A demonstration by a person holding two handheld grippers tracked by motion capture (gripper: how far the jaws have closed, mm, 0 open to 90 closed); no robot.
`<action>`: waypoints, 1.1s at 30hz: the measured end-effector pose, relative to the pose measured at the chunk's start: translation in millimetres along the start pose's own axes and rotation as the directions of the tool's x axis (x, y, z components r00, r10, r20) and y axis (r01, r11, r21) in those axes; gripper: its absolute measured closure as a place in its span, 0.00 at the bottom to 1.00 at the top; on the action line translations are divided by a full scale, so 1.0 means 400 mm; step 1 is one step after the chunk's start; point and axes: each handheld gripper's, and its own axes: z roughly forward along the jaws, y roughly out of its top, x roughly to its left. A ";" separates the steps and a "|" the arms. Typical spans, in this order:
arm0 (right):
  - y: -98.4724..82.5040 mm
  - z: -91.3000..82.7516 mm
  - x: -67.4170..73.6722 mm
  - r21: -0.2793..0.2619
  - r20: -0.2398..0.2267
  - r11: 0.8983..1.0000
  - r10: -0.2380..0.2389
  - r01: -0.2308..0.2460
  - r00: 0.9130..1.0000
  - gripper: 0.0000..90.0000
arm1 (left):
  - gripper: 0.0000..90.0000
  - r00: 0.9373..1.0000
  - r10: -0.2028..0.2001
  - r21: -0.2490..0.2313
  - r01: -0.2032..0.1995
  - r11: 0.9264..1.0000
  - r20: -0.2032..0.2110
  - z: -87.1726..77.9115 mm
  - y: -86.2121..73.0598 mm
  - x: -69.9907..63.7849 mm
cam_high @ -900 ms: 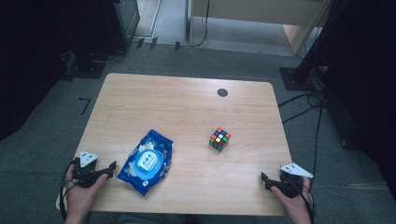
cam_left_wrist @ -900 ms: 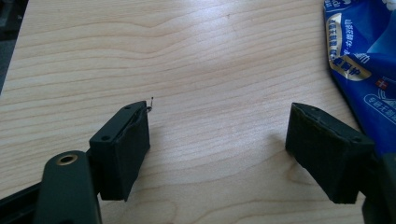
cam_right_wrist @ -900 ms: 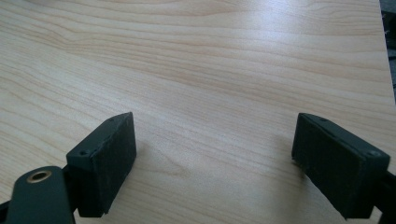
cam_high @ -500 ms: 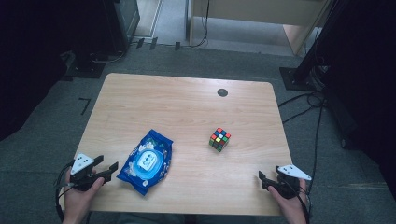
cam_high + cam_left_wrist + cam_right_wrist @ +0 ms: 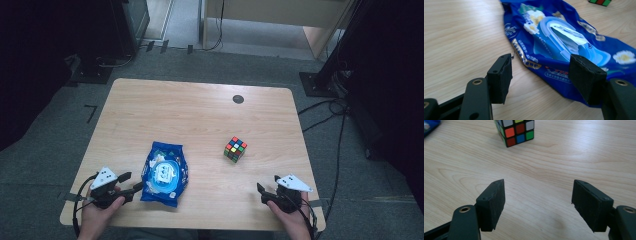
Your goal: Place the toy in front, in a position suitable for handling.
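A blue wet-wipes pack lies flat near the table's front left. My left gripper stands open just left of its near end. In the left gripper view the pack reaches in front of the open jaws, and the right pad overlaps its near corner without pressing on it. A colourful puzzle cube sits right of centre. My right gripper is open at the front right edge with nothing between its jaws. In the right gripper view the cube stands well ahead of the gripper.
The wooden table has a small black round cap near its far right. Dark stands and cables ring the table on the grey floor. The cube's edge peeks in at the top of the left gripper view.
Both hands have shifted inward along the front edge: the left gripper moved right toward the pack, the right gripper moved left. The pack and the cube have not moved.
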 end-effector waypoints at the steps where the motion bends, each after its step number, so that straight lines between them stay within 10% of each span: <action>1: 0.000 0.002 0.003 0.003 -0.002 1.000 -0.005 0.005 1.000 0.31 | 0.39 1.000 0.004 0.002 -0.004 1.000 0.001 0.003 0.002 -0.007; 7: -0.003 0.004 -0.003 -0.002 0.011 1.000 0.005 -0.005 1.000 0.31 | 0.41 0.996 -0.086 -0.069 0.083 0.994 -0.030 0.000 0.023 -0.003; 15: -0.006 0.005 -0.018 -0.012 0.030 1.000 0.029 -0.028 0.999 0.31 | 0.44 0.989 -0.117 -0.017 0.116 0.993 -0.086 0.065 0.078 -0.019; 21: -0.009 0.007 -0.019 -0.008 0.036 1.000 0.025 -0.025 0.999 0.31 | 0.55 0.968 -0.172 -0.025 0.170 0.985 -0.182 0.138 0.129 -0.004; 33: -0.013 0.010 -0.021 -0.006 0.028 1.000 0.023 -0.023 0.999 0.31 | 1.00 0.968 -0.183 -0.055 0.176 0.983 -0.174 0.185 0.155 0.022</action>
